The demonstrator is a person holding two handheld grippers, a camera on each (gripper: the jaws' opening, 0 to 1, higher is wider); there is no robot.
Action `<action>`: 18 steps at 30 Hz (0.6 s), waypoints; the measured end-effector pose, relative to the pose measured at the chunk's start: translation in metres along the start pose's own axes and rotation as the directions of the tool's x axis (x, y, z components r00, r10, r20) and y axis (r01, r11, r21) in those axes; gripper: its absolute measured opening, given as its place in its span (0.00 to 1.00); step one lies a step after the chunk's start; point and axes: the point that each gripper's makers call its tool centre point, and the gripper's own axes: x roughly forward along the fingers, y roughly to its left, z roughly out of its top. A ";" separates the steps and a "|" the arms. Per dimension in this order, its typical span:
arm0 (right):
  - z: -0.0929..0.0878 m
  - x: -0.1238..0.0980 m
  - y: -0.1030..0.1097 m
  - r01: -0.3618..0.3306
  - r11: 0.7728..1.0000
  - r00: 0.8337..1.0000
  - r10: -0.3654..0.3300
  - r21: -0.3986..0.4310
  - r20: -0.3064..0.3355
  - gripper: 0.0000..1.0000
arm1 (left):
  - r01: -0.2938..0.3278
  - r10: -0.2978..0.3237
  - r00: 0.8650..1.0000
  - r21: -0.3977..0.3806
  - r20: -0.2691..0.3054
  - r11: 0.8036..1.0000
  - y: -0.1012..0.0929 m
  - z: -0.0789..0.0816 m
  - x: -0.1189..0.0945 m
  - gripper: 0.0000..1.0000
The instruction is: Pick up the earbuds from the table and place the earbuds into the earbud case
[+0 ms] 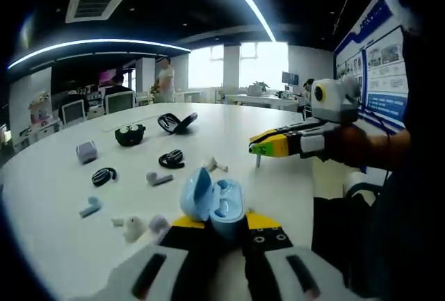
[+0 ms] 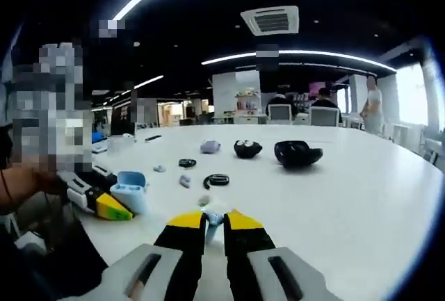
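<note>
Left hand-held gripper: jaws pinch the light blue earbud case, lid swung open, above the near edge of the white worktop.
Right hand-held gripper: jaws pressed together on a pale blue earbud, held over the worktop; seen from the left gripper view it hovers right of the case, well apart.
Loose earbuds: a lavender one and a blue one lie on the worktop.
Other cases: black open case, lavender case, farther back.
</note>
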 end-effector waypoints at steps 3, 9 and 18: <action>0.008 0.002 0.001 -0.007 1.000 1.000 0.007 -0.012 0.021 0.10 | 0.001 -0.001 1.000 0.002 -0.001 1.000 0.000 0.000 0.000 0.19; 0.018 0.012 0.007 -0.015 0.983 0.997 0.029 -0.180 0.077 0.10 | 0.003 -0.003 1.000 -0.001 0.003 1.000 -0.001 0.001 0.001 0.19; 0.008 -0.007 -0.007 0.014 0.992 0.992 0.001 -0.123 0.125 0.10 | 0.009 -0.009 1.000 0.000 0.004 1.000 -0.001 0.002 0.002 0.19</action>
